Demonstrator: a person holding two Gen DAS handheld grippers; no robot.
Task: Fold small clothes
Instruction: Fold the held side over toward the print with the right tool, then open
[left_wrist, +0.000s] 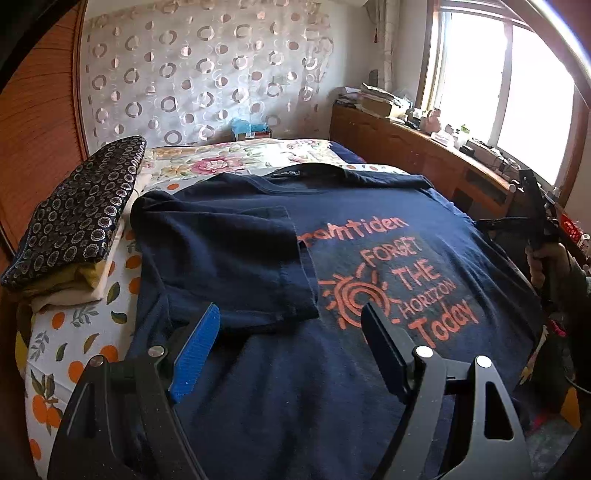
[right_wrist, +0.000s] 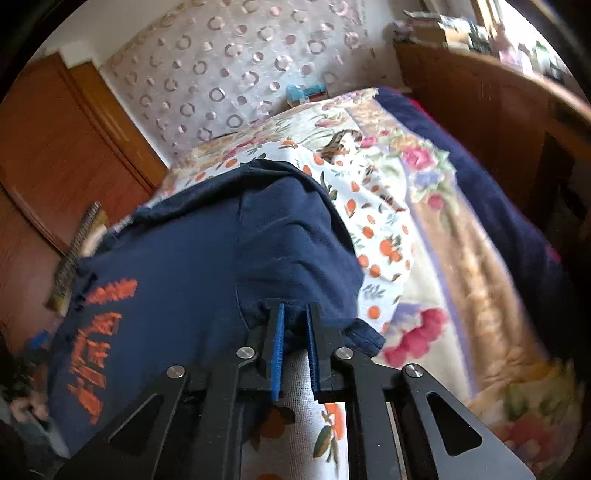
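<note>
A navy T-shirt (left_wrist: 369, 236) with orange print lies flat on the bed, one sleeve (left_wrist: 229, 258) folded in over the chest. My left gripper (left_wrist: 291, 314) hovers open over the shirt's lower part, with nothing pinched between its blue pads. In the right wrist view the T-shirt (right_wrist: 207, 258) bulges up at its right side. My right gripper (right_wrist: 295, 314) is shut on a bunch of navy fabric at the shirt's right edge, by the sleeve. In the left wrist view a hand (left_wrist: 546, 262) holds that gripper at the shirt's far right.
A stack of folded clothes (left_wrist: 81, 221), topped by a dark patterned cloth, sits left of the shirt. The orange-print sheet (left_wrist: 74, 332) covers the bed, with a floral blanket (right_wrist: 443, 295) to the right. A wooden cabinet (left_wrist: 406, 147) stands under the window.
</note>
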